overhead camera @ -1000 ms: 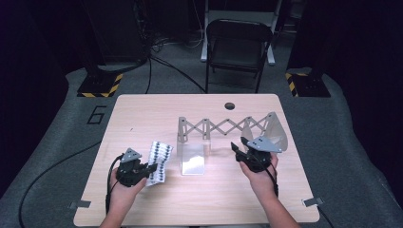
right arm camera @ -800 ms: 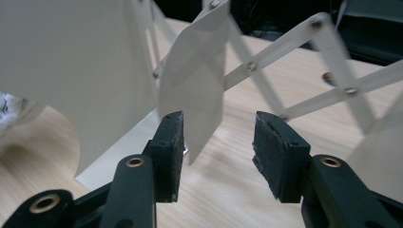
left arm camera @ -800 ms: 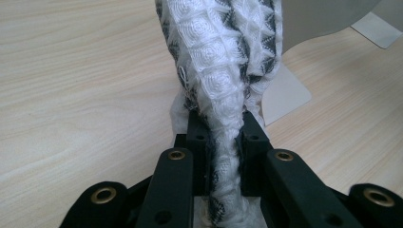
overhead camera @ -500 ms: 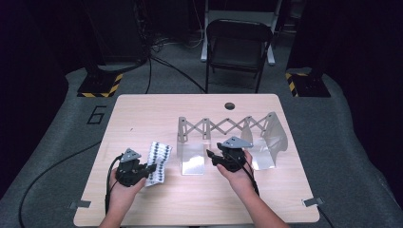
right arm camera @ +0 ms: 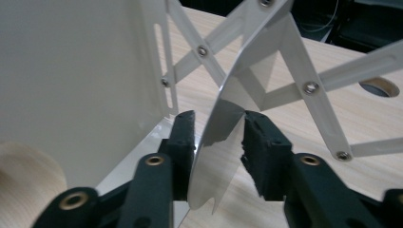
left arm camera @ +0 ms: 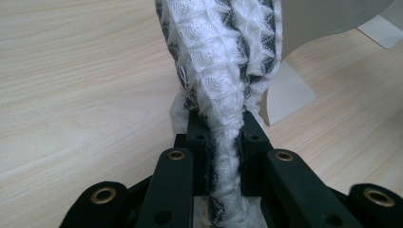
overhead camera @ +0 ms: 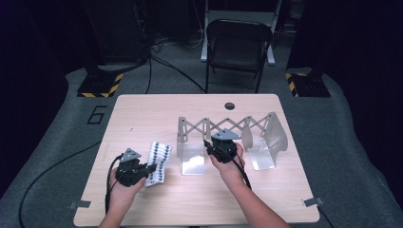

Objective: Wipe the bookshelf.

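A white cloth with a dark pattern [overhead camera: 158,161] lies left of centre on the table, one end pinched in my left gripper [overhead camera: 151,167]. The left gripper view has that cloth [left arm camera: 223,61] bunched between the jaws of the left gripper [left arm camera: 223,133], which is shut on it. A white scissor-link rack [overhead camera: 223,124] with upright plates stands mid-table. My right gripper [overhead camera: 209,146] sits at the rack's middle. Its jaws have just been closing, and in the right gripper view a thin shiny plate [right arm camera: 223,123] stands slanted between them, touching both pads of the right gripper [right arm camera: 216,130].
The wooden table [overhead camera: 142,114] has a round hole [overhead camera: 230,105] near its far edge. The rack's left plate [right arm camera: 71,71] rises close beside my right gripper. A folding chair [overhead camera: 237,42] stands beyond the table. Cables trail over the table's front edge.
My right gripper has moved left from the rack's right end plate to its middle, and its jaws now hold a plate. The left gripper and the cloth have stayed put.
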`<state>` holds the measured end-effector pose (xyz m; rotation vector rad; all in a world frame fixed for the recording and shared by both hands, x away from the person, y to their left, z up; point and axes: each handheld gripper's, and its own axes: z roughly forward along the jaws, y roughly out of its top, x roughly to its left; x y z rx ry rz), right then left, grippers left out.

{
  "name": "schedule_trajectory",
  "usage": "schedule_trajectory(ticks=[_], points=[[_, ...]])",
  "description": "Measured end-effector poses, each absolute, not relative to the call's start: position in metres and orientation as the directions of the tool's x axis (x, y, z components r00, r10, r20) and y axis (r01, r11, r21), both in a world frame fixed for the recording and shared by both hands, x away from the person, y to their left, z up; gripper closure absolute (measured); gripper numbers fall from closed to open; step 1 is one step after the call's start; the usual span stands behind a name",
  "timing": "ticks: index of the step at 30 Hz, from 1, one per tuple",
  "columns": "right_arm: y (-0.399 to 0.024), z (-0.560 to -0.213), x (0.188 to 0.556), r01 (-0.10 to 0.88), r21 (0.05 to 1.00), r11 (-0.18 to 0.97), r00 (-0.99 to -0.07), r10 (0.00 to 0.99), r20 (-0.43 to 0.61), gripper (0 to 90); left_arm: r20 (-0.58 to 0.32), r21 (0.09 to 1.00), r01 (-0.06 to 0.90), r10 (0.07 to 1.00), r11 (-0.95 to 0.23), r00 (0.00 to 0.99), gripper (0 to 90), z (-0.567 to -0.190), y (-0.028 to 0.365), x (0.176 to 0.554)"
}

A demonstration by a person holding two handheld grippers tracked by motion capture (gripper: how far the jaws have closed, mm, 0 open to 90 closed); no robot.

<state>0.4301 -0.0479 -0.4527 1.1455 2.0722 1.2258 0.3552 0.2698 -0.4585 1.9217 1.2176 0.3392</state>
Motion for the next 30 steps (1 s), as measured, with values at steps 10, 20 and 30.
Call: schedule_trajectory(ticks=[10,20,30], points=[[-0.068,-0.452,0.423,0.457,0.864,0.212,-0.516,0.855,0.063,83.5,-0.191,0.77,0.607,0.835,-0.199,0.516,78.7,-0.45,0.265,0.351],[-0.054,-0.455,0.396,0.446,0.871,0.207,-0.565,0.82,0.094,81.7,-0.209,0.823,0.545,0.808,-0.159,0.551,78.8,-0.427,0.253,0.339],[-0.045,-0.459,0.388,0.421,0.878,0.229,-0.6,0.796,0.08,61.1,-0.169,0.85,0.495,0.797,-0.181,0.581,78.7,-0.406,0.234,0.339]])
